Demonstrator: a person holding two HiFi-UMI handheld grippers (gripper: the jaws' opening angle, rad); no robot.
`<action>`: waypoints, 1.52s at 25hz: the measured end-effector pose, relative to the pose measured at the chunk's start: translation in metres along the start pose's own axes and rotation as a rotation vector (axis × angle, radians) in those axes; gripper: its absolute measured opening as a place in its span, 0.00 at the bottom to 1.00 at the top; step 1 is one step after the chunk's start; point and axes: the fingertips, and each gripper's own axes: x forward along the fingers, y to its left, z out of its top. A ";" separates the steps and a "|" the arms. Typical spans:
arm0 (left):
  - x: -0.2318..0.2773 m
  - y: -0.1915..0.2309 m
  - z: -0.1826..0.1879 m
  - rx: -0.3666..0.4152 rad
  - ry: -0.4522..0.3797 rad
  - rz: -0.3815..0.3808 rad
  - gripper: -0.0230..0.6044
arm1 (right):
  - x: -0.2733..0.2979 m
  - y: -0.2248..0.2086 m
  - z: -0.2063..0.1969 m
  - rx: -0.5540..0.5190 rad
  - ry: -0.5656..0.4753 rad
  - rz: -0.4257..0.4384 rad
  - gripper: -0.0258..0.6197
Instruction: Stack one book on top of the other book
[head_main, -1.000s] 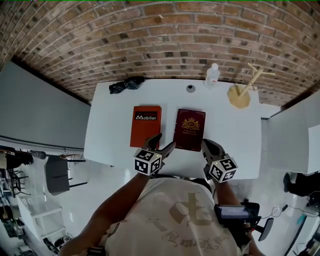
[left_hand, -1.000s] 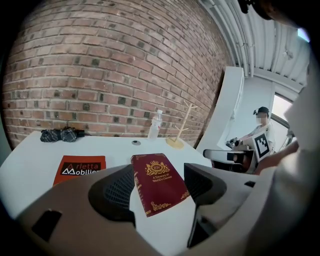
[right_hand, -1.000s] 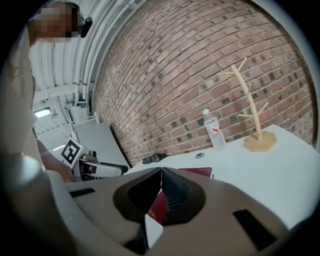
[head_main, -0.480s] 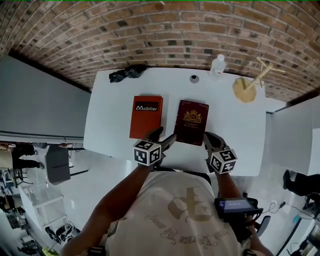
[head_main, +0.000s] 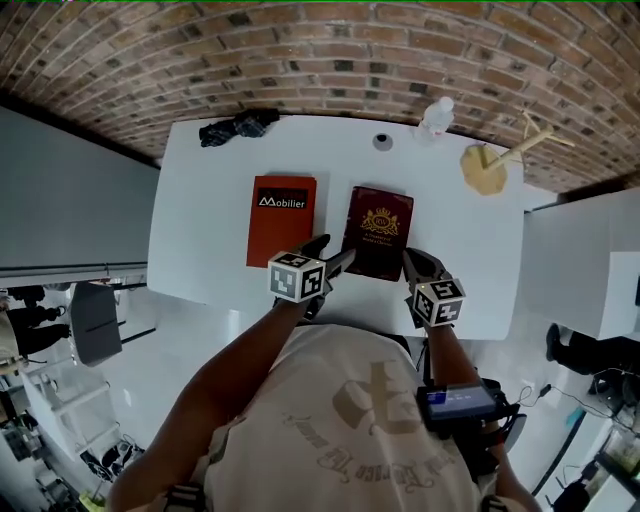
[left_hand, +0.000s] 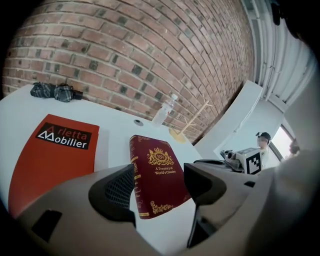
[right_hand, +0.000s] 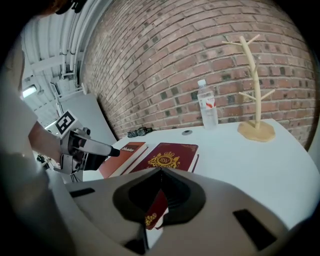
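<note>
Two books lie flat side by side on the white table (head_main: 200, 190): an orange book (head_main: 281, 220) on the left and a maroon book (head_main: 379, 232) with gold print on the right. My left gripper (head_main: 334, 258) hovers open at the maroon book's near left corner. In the left gripper view, that book (left_hand: 157, 172) shows beyond the spread jaws of the gripper (left_hand: 160, 187), and the orange book (left_hand: 55, 152) lies to its left. My right gripper (head_main: 416, 264) is at the maroon book's near right corner. Its tips (right_hand: 160, 172) meet, and a sliver of the book (right_hand: 171, 156) shows under them.
Along the table's far edge are a dark folded umbrella (head_main: 235, 127), a small round object (head_main: 382, 142), a water bottle (head_main: 435, 117) and a wooden branch stand (head_main: 490, 165). A brick wall rises behind the table. The table's near edge runs just under both grippers.
Both grippers have edged forward to the maroon book's near corners. The books have not moved on the table. The head view has shifted slightly.
</note>
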 end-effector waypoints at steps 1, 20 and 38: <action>0.002 0.001 -0.002 -0.008 0.006 -0.006 0.54 | 0.002 0.000 -0.003 -0.004 0.014 -0.005 0.07; 0.047 0.032 -0.023 -0.174 0.115 -0.054 0.54 | 0.022 -0.013 -0.041 -0.038 0.190 -0.087 0.07; 0.091 0.038 -0.031 -0.339 0.249 -0.127 0.56 | 0.022 -0.014 -0.041 -0.029 0.175 -0.015 0.07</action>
